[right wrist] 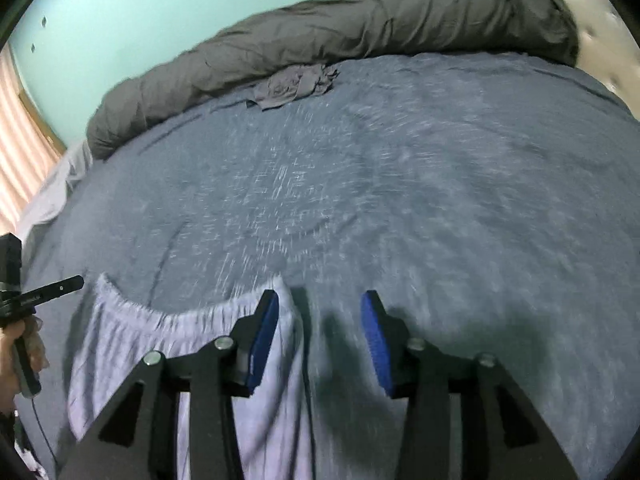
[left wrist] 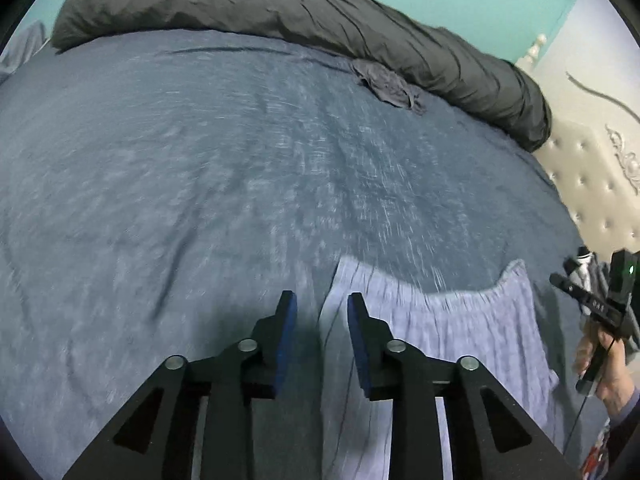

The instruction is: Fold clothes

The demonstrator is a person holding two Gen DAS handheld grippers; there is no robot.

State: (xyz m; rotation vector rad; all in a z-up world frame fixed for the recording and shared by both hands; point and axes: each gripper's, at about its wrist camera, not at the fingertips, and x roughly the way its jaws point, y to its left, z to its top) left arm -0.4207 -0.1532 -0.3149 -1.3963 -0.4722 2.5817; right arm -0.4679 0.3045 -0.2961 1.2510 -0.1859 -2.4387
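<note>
The bed [left wrist: 200,180], covered by a blue-grey blanket, serves as the folding surface, and most of it lies bare, which leaves room to work. A dark grey duvet [left wrist: 320,20] is rolled up along the far edge of the bed, apparently pushed there to keep it out of the way. At the near edge lies the task's garment, light lavender pyjama bottoms [left wrist: 460,320] with a gathered elastic waistband pointing toward the middle of the bed; they are spread flat, seemingly so that a fold can be laid. Just beside the duvet sits a small crumpled grey garment [left wrist: 390,86], well apart from the bottoms and probably waiting its turn. The left gripper [left wrist: 322,308] hovers over the waistband's left corner with its blue pads apart and nothing pressed between them, so it is released. The right gripper [right wrist: 320,312] stands likewise over the other corner in the right wrist view, jaws wide and empty, one pad above the cloth and one above the blanket. Both pictures are smeared by motion, so fine creases cannot be read.
</note>
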